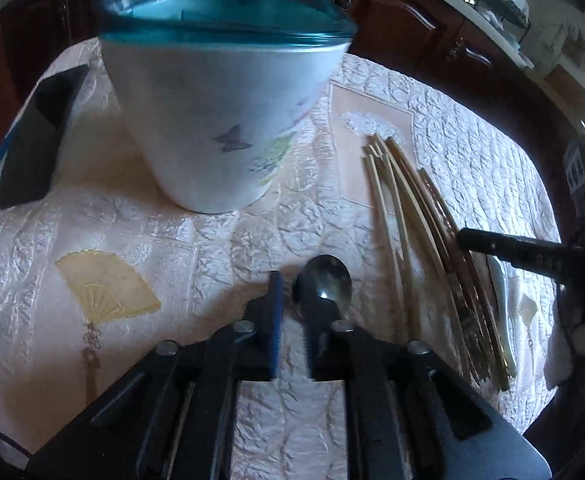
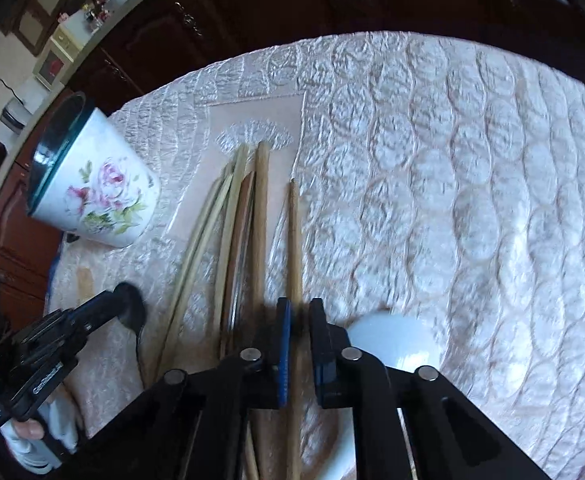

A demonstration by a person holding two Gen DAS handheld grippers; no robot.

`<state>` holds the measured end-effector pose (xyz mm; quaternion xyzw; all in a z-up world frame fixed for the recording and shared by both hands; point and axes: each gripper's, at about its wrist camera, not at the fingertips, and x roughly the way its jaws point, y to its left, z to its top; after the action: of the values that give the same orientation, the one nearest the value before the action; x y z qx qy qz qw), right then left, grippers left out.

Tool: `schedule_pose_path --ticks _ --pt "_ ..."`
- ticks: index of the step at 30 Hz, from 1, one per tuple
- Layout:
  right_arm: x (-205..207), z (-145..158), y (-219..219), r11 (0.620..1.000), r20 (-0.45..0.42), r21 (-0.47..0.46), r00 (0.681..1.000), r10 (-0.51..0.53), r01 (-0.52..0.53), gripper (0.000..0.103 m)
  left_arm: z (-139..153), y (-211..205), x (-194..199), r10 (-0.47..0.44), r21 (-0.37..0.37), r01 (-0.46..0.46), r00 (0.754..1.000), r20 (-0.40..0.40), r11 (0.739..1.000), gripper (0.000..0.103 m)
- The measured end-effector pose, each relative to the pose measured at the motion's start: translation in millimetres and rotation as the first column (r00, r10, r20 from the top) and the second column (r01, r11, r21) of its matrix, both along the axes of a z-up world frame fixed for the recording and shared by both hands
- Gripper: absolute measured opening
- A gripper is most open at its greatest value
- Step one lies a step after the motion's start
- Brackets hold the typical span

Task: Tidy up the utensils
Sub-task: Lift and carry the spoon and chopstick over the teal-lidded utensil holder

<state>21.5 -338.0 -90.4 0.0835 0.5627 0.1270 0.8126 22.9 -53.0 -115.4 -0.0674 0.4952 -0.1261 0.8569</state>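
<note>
Wooden chopstick (image 2: 294, 248) pinched in narrow right gripper (image 2: 299, 320) for the cup (image 2: 92, 192); left gripper (image 1: 292, 300) half-open beside spoon (image 1: 324, 288).

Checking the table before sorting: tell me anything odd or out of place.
One chopstick lies apart from the chopstick pile, running between the right tool's fingers. A black phone lies beside the cup, not a utensil. Nothing looks spilled or broken.
</note>
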Motion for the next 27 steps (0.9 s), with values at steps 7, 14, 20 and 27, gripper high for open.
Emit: schedule_pose_path --ticks 7,14,20,27 --pt "35.2 -2.1 7.1 0.999 -0.017 -0.037 1.000 0.006 -0.006 0.011 -4.8 -11.5 11.7 -0.072 0.017 0.072 0.997 0.002 0.997 0.037" --pt "54.2 7.1 10.6 1.000 0.010 0.001 1.000 0.011 -0.011 0.005 10.4 -11.9 6.0 -0.151 0.036 0.149 0.988 0.033 0.988 0.004" --pt "29.7 71.6 2.1 0.997 0.151 0.071 0.988 0.012 -0.022 0.005 70.4 13.8 -18.4 -0.155 0.051 0.148 0.973 0.172 0.988 0.001" --pt "-16.3 139.7 -6.0 0.994 0.276 0.087 0.961 0.036 -0.062 0.005 134.9 37.4 -39.0 -0.157 0.084 0.138 0.939 0.307 0.987 0.001"
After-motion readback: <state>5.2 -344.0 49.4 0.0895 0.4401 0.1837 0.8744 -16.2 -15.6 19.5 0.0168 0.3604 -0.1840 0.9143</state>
